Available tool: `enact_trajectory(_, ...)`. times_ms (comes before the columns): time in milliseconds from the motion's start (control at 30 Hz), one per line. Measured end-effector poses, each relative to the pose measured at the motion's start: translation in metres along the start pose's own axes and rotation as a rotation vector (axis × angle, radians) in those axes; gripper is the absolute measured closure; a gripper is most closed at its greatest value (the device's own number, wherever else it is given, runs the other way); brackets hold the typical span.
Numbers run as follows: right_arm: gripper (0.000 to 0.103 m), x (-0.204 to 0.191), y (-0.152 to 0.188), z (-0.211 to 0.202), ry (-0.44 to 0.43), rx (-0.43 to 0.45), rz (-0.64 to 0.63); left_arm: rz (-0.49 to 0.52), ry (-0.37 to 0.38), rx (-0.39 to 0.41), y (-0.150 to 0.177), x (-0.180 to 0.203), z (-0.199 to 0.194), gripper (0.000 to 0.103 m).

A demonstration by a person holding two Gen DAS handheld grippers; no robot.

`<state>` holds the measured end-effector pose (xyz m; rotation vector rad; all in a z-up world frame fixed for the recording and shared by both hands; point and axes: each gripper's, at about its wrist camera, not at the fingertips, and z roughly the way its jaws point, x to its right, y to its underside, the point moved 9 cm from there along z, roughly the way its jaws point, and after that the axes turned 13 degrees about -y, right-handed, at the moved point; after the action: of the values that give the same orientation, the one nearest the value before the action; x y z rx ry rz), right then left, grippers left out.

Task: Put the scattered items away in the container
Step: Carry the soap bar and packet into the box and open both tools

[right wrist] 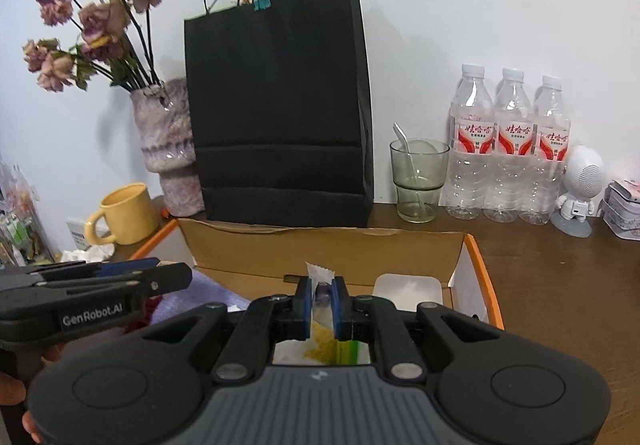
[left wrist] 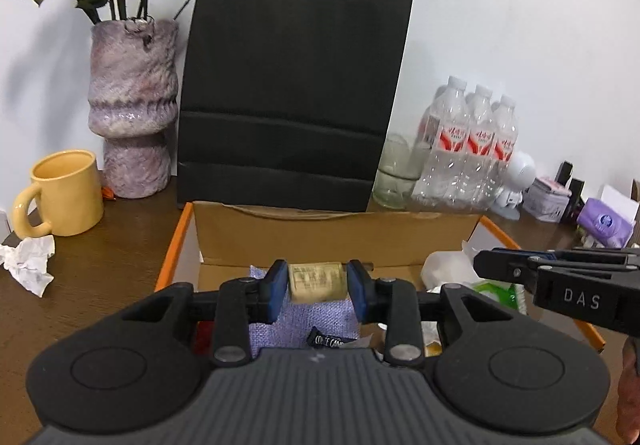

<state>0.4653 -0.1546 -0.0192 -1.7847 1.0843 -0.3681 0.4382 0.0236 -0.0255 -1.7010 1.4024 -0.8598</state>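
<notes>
My left gripper (left wrist: 318,285) is shut on a small beige cork-like cylinder (left wrist: 316,282) and holds it above the open cardboard box (left wrist: 340,233) with orange edges. Below it in the box lie a purple cloth (left wrist: 304,325) and a black tag. My right gripper (right wrist: 321,299) is shut on a small clear candy wrapper (right wrist: 319,277) with a purple sweet, over the same box (right wrist: 320,245). Below it lie white, yellow and green packets (right wrist: 320,349). The right gripper also shows in the left wrist view (left wrist: 560,281), the left gripper in the right wrist view (right wrist: 100,285).
Behind the box stand a black paper bag (left wrist: 296,85), a purple vase (left wrist: 132,105) with dried roses, a glass (right wrist: 418,181) with a spoon, and three water bottles (right wrist: 508,145). A yellow mug (left wrist: 60,193) and crumpled tissue (left wrist: 28,261) lie to the left. A white figurine (right wrist: 580,189) and tins sit to the right.
</notes>
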Motion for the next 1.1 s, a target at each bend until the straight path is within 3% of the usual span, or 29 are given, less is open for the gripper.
enact_trajectory(33,0.091,0.001,0.000,0.001,0.000,-0.005,0.011,0.009,-0.001,-0.004,0.001,0.001,0.001,0.051)
enact_trajectory(67,0.085,0.003,0.001,0.002,0.002,-0.014,0.021,0.015,-0.007,-0.007,0.001,0.001,0.001,0.030)
enact_trajectory(133,0.057,0.005,0.002,0.002,-0.004,-0.034,0.028,0.034,-0.032,0.008,0.000,0.002,-0.001,0.003)
enact_trajectory(200,0.031,0.009,0.001,-0.002,0.032,-0.039,0.030,0.064,-0.079,0.046,-0.003,0.002,-0.007,0.000)
enact_trajectory(233,0.026,0.011,0.001,-0.003,0.058,-0.048,0.023,0.077,-0.094,0.058,-0.004,0.001,-0.009,0.000)
enact_trajectory(300,0.006,0.017,-0.001,-0.009,0.099,-0.050,0.019,0.075,-0.101,0.061,-0.006,0.000,-0.012,0.000)
enact_trajectory(333,0.002,0.018,-0.002,-0.011,0.097,-0.044,0.023,0.067,-0.098,0.054,-0.007,-0.001,-0.013,0.000)
enact_trajectory(467,0.000,0.015,-0.004,-0.018,0.069,-0.041,0.030,0.041,-0.069,0.020,-0.007,-0.002,-0.013,0.000)
enact_trajectory(1100,0.000,0.001,0.003,-0.022,0.079,-0.070,-0.002,-0.014,-0.079,-0.006,-0.006,-0.009,-0.022,0.000)
